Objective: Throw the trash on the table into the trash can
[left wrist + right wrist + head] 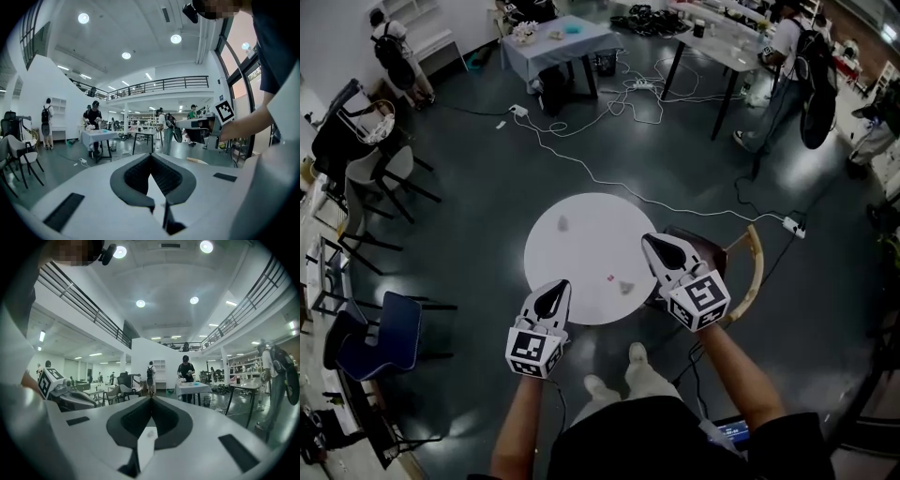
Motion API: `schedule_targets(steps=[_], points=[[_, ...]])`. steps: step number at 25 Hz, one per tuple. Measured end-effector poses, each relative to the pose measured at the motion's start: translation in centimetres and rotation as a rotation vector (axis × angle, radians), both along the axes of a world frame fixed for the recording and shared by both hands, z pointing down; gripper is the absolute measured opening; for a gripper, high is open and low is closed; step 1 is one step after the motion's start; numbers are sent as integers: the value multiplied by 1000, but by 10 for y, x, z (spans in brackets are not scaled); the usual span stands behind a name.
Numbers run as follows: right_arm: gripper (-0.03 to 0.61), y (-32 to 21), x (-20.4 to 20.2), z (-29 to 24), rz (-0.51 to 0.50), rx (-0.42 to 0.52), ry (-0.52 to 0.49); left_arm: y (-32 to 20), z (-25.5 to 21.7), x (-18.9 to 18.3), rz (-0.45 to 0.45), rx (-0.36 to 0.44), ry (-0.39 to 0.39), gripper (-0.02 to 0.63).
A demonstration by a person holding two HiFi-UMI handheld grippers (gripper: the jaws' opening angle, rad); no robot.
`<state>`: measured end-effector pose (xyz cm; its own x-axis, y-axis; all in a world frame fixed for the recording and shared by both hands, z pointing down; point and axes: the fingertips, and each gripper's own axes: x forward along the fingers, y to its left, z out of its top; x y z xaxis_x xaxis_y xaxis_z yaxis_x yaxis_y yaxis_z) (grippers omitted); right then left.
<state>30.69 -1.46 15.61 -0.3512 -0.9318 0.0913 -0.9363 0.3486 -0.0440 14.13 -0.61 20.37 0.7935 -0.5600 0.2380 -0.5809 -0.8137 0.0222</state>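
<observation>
A round white table [581, 246] stands just ahead of me. On it lie a crumpled pale scrap [563, 223] near the far left, a tiny pink bit [611, 277] and a crumpled grey scrap [626, 288] near the front right. My left gripper [562, 284] hovers over the table's near edge, jaws shut and empty. My right gripper [648, 239] is over the table's right edge, also shut with nothing held. In the left gripper view the left gripper [150, 155] has its tips pressed together; in the right gripper view the right gripper [151, 398] does too. No trash can is plain to see.
A wooden chair [748, 267] stands right of the table and a blue chair [392, 334] at the left. A white cable [609, 183] and a power strip [793, 226] lie on the dark floor. Farther tables [561, 39] and several people stand beyond.
</observation>
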Motion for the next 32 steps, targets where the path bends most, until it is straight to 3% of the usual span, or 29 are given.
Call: schedule_targets(steps=[10,27,28,30,32], points=[[17,-51,33,77,-15,-105,-35,-45,82,56,29,-106,-62,8],[17,-90,79,173,-17,-224,-77,-62,220,135,145,-208,-199,12],[17,-90,81,177,-19,-229,-78,-61,227,139,155,-217,-205,31],[17,-89,87,186,-20,-242,-81,-59,242,146,166,-240,-220,136],[17,-87,91,197,-17,-255,-86,-57,257,150,168,-259,-239,164]])
